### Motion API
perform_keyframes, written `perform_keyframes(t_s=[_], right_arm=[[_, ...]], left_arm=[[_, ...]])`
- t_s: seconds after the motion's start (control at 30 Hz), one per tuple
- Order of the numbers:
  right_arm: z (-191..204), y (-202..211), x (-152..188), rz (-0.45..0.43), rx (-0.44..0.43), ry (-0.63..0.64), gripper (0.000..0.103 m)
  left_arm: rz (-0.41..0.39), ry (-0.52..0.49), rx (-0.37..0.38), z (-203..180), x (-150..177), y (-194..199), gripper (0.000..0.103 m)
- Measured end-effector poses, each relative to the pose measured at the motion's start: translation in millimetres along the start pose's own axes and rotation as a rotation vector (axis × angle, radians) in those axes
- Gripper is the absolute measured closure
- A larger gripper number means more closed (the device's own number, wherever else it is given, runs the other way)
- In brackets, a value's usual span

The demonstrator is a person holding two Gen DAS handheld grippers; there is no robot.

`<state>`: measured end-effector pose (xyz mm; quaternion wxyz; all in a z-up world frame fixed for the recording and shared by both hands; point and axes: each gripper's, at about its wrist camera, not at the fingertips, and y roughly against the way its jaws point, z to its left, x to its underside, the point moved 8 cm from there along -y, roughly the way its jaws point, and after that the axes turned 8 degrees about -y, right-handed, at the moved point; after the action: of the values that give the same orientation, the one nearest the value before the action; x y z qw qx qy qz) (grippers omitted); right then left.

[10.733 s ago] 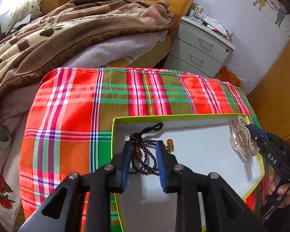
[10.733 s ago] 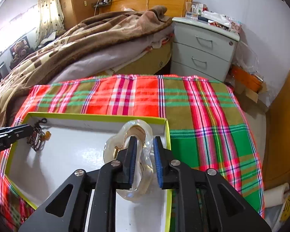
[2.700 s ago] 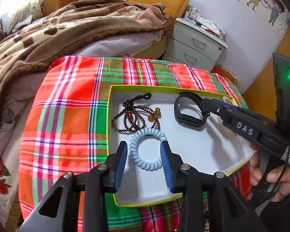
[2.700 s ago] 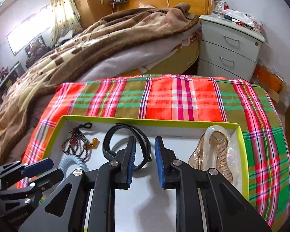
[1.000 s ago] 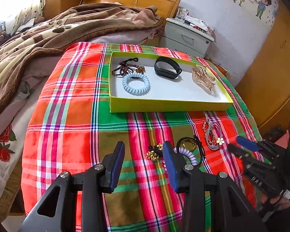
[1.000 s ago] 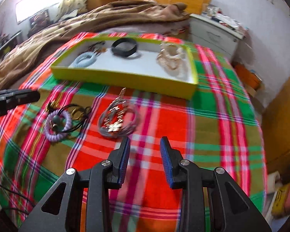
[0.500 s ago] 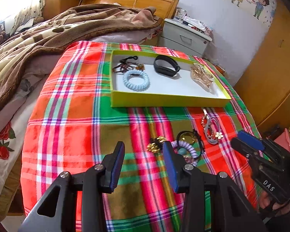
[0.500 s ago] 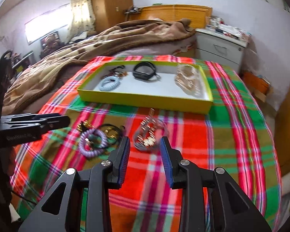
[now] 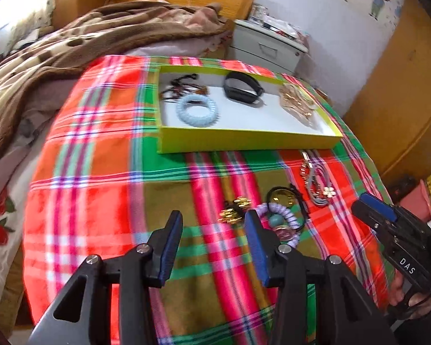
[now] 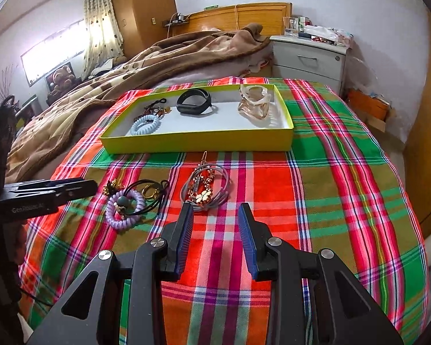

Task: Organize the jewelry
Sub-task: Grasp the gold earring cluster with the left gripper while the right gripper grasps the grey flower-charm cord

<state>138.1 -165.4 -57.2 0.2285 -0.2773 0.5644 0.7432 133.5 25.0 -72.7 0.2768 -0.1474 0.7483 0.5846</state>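
Note:
A yellow-green box (image 9: 244, 141) (image 10: 198, 143) on the plaid cloth holds a dark bead bracelet (image 9: 181, 87), a blue coil hair tie (image 9: 197, 109) (image 10: 145, 124), a black band (image 9: 242, 87) (image 10: 194, 102) and a clear hair claw (image 9: 297, 103) (image 10: 255, 103). In front of the box lie a purple coil tie (image 9: 281, 221) (image 10: 125, 204), gold pieces (image 9: 235, 210) and a grey cord bracelet with a flower charm (image 9: 319, 184) (image 10: 207, 187). My left gripper (image 9: 214, 227) is open and empty, just left of the purple tie. My right gripper (image 10: 215, 215) is open and empty, just short of the grey bracelet.
The plaid cloth (image 10: 330, 172) covers a raised surface beside a bed with a brown blanket (image 10: 158, 57). A white nightstand (image 10: 310, 57) stands behind. The cloth drops off at the right edge toward a wooden wardrobe (image 9: 402, 86).
Both grippers have left the box, pulled back and now hover low over the loose jewelry in front of it. In the last half second both have edged closer to the cloth.

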Motion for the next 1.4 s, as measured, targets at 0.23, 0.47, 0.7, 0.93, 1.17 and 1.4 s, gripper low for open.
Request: perform_keyframes(t_s=[0.23,0.47,0.7,0.93,1.17,1.4], right_arm=[[-4.4,-3.8,-4.2,0.002,0.007,-0.017,0.070],[-8.8,-18.2,-13.8,0.029,-0.011,-0.058,0.070],[-10.8,-30.7,-18.6,0.069,-0.046,-0.117,0.070],[-0.9,-39.6,-14.4,0.104,-0.083,-0.124,0.070],[6.8,-46.8,-7.4,0.117,-0.048,-0.074,0.070],[4.9,-43.5,-8.4,0.099,-0.037,-0.070,0.086]], left_arm=[[0.036,-0.053,-0.060,-6.4,-1.6,-13.9,0.056],[0.023,-0.062,-0.070,-5.9,-2.5,-15.9,0.058],[0.015,-0.050,-0.080,1.1,-3.8,-15.5,0.084],[-0.012,-0.021,-0.085,8.2,-4.2,-10.8,0.096],[-0.020,-0.010,-0.081,14.3,-3.0,-7.4,0.096],[-0.037,0.025,-0.009,14.0,-4.7,-4.8,0.096]])
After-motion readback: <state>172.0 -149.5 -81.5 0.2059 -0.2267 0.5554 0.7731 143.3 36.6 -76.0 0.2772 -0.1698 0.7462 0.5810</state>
